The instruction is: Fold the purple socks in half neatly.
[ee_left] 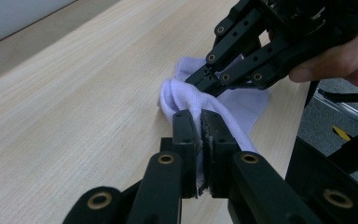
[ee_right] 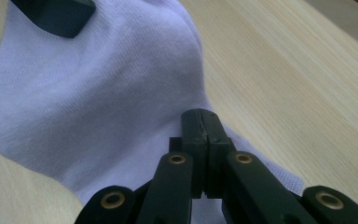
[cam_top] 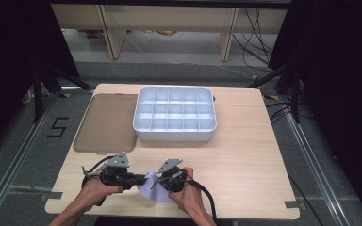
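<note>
A pale lilac-white knit cloth (cam_top: 153, 192), shaped like a sock, lies bunched on the wooden table near its front edge, between both hands. My left gripper (cam_top: 139, 180) comes in from the left, and in the left gripper view its jaws (ee_left: 201, 122) are shut on a raised fold of the cloth (ee_left: 242, 105). My right gripper (cam_top: 158, 182) meets it from the right; its tips (ee_left: 204, 84) pinch the cloth's upper edge. In the right gripper view the jaws (ee_right: 206, 122) stand pressed together over the cloth (ee_right: 98, 93), with a tip of the left gripper (ee_right: 56, 14) at the top left.
A white tray (cam_top: 174, 135) with several small compartments sits at the table's middle back. A flat tinted lid (cam_top: 106, 122) lies to its left. The table's front edge (cam_top: 169, 216) runs just below the hands. Cables trail from both grippers.
</note>
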The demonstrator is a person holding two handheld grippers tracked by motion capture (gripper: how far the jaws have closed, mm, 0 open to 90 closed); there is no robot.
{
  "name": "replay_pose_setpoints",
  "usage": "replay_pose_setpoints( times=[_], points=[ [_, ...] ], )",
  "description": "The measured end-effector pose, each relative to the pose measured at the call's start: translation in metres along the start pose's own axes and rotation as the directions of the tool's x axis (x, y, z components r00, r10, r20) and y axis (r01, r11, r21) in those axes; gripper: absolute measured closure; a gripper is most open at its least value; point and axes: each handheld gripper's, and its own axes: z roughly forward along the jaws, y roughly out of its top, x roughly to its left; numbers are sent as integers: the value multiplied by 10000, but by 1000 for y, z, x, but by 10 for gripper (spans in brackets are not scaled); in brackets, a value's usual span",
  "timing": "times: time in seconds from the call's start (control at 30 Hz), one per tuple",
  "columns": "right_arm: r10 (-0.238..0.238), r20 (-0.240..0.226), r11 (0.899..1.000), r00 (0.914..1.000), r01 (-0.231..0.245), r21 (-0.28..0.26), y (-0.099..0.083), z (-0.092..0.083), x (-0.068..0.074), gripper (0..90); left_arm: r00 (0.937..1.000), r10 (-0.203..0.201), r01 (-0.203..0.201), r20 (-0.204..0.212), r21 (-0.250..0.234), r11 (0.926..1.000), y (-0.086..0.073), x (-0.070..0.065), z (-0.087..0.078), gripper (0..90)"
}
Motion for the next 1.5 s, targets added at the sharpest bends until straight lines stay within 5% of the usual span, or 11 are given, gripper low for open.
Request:
replay_pose_setpoints(
  times=[0.13,0.37,0.47,0.6,0.87,1.5],
  points=[
    [-173,-59,9998,9998,173,-38,2,-5,0,900,9998,145,-145,-124,41,9999,1,-1,-2,846],
    [284,285,9982,9992,-268,-544,-18,-46,-15,900,9992,233,-230,-310,127,9997,3,-1,-4,845],
    [380,303,9993,9988,-379,-44,-32,-53,-17,900,9988,255,-247,-408,192,9995,3,-2,-3,843],
    [612,301,9970,9977,-625,463,-42,-47,-21,900,9987,266,-260,-443,131,9996,6,-5,1,838],
    [710,108,9966,9974,-713,402,-41,-41,-25,900,9981,266,-279,-561,-220,9994,20,-12,14,838],
    [1032,-152,9940,9945,-1026,386,-42,-43,-26,895,9994,184,-180,-305,126,9998,35,-19,54,840]
  ],
)
